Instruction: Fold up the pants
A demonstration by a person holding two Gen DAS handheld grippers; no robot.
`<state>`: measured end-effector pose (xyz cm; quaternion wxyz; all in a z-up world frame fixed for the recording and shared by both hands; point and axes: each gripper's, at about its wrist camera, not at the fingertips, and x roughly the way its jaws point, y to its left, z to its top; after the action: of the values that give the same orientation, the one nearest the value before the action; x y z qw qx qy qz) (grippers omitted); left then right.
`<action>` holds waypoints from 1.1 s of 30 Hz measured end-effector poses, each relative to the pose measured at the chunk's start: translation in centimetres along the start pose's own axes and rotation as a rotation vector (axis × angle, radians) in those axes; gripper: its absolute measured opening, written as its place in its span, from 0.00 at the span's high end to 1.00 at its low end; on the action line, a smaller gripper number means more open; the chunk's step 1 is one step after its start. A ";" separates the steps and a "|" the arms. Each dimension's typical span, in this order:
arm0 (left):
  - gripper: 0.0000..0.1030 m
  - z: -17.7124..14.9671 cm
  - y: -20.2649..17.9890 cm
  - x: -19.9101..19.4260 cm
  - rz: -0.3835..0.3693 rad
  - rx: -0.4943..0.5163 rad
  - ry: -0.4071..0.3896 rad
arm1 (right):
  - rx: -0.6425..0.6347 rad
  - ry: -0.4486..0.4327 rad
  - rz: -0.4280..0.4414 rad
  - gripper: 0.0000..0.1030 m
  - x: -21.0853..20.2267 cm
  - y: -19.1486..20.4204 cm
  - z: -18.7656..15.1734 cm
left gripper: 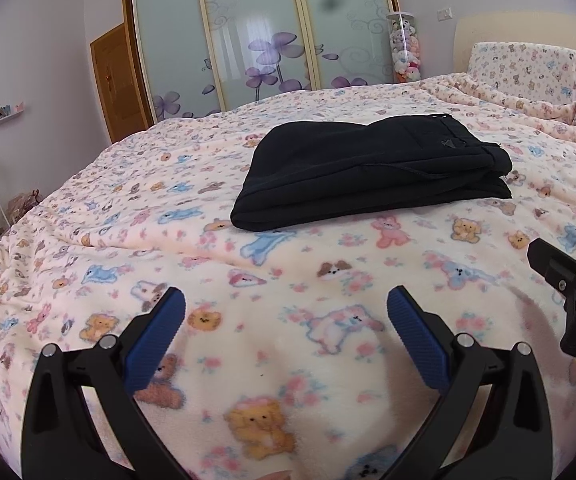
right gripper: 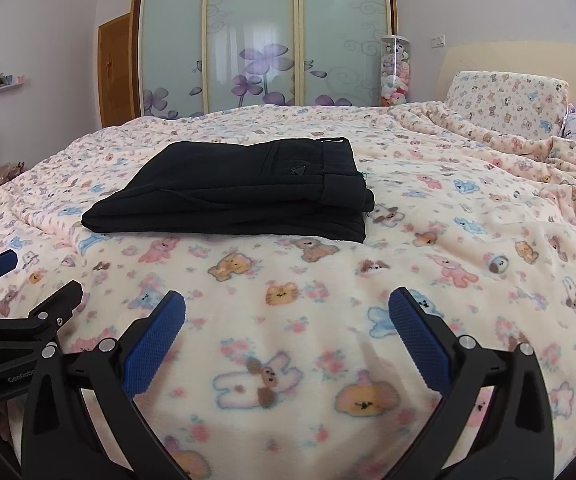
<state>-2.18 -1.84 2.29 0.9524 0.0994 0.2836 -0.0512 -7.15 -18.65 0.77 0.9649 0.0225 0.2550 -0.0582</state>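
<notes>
Black pants (left gripper: pixel 371 170) lie folded in a flat stack on the bed, waistband to the right; they also show in the right wrist view (right gripper: pixel 232 196). My left gripper (left gripper: pixel 286 300) is open and empty, held over the blanket well in front of the pants. My right gripper (right gripper: pixel 286 300) is open and empty too, in front of the pants. The right gripper shows at the right edge of the left wrist view (left gripper: pixel 567 256), and the left gripper at the left edge of the right wrist view (right gripper: pixel 28 276).
The bed carries a cream blanket with animal prints (left gripper: pixel 168 200). A pillow (right gripper: pixel 503 104) and bunched blanket lie at the far right by the headboard. Sliding wardrobe doors (left gripper: pixel 256 36), a tube of plush toys (left gripper: pixel 405 50) and a wooden door (left gripper: pixel 114 80) stand behind the bed.
</notes>
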 end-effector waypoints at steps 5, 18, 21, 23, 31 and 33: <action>0.02 0.0 0.0 0.0 0.000 0.000 -0.001 | -0.001 0.000 0.000 0.01 0.0 0.0 0.0; 0.02 0.1 -0.1 -0.2 -0.003 -0.001 -0.003 | -0.001 0.000 0.000 0.01 0.0 0.0 0.0; 0.02 0.1 -0.1 -0.2 -0.003 -0.001 -0.002 | -0.001 0.000 0.000 0.01 0.0 0.0 0.0; 0.02 0.0 -0.1 -0.2 -0.005 -0.002 -0.002 | -0.001 0.001 0.001 0.01 0.0 0.0 0.0; 0.02 0.1 -0.2 -0.3 0.000 0.001 -0.005 | -0.002 0.002 0.000 0.01 0.0 0.0 0.0; 0.02 0.1 -0.2 -0.3 0.001 0.005 -0.008 | -0.001 0.001 0.000 0.01 0.0 0.0 0.0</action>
<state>-2.40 -2.04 2.54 0.9533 0.1016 0.2798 -0.0519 -7.13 -18.62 0.78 0.9649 0.0219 0.2552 -0.0580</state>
